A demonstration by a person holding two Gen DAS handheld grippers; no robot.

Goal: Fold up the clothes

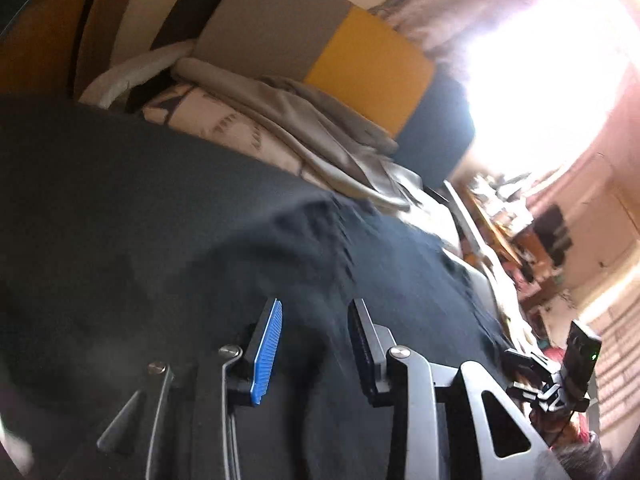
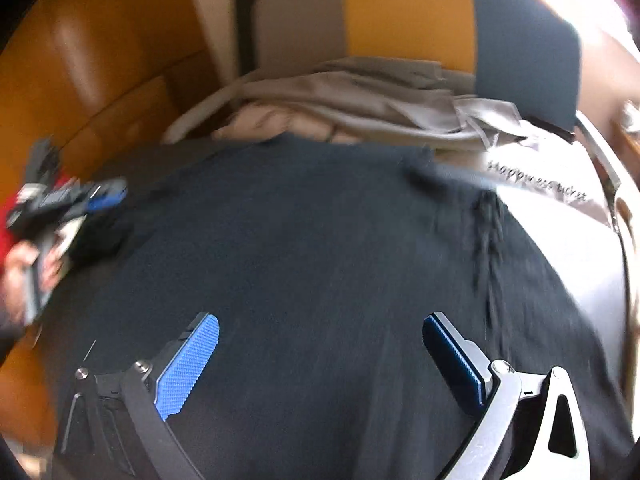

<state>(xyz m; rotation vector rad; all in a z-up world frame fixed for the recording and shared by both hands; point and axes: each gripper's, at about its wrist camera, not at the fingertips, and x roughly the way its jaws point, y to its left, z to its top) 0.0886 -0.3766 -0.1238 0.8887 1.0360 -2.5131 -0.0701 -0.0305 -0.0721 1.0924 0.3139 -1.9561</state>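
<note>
A dark navy garment (image 1: 240,240) lies spread over the surface and fills most of both views (image 2: 320,240). It has a bunched crease near its right side (image 2: 486,224). My left gripper (image 1: 315,304) hovers just above the cloth, open, its blue pads partly apart with nothing clamped between them. My right gripper (image 2: 319,317) stands wide open over the middle of the garment, also holding nothing. In the right wrist view a hand (image 2: 20,276) holds the blurred left tool at the garment's left edge.
A heap of grey and beige clothes (image 1: 280,120) lies behind the garment, against a grey, yellow and navy cushion (image 2: 404,16). A white cloth with printed lettering (image 2: 560,208) lies at the right. Orange wooden furniture (image 2: 80,60) stands to the left, and a bright window (image 1: 540,60) with cluttered shelves to the right.
</note>
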